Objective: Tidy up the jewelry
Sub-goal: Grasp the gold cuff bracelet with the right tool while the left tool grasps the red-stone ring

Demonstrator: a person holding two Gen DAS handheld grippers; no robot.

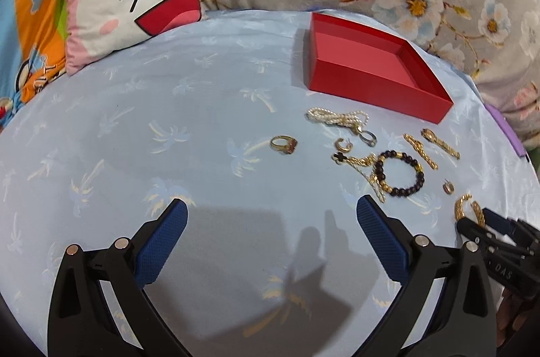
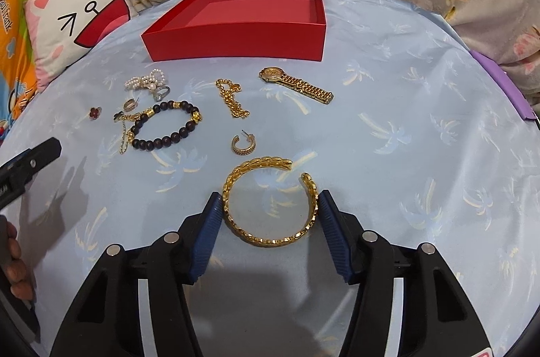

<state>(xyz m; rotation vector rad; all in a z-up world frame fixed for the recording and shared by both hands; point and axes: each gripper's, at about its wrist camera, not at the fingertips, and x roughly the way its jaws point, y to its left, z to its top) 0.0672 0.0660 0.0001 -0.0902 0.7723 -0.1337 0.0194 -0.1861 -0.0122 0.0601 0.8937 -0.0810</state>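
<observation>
Our right gripper [image 2: 270, 208] brackets the gold cuff bangle [image 2: 270, 201], pads touching both sides, apparently gripping for lifting. Left gripper [image 1: 271, 222] hangs wide open, empty. Loose jewelry lies toward eleven; empty red box [image 2: 236, 36] at twelve awaits.

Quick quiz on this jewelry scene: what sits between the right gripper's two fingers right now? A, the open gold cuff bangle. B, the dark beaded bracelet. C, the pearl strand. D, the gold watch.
A: in the right wrist view the gold cuff bangle lies on the blue sheet between the right gripper's blue pads, which flank its two sides, while the other pieces lie farther off toward the red box.
</observation>
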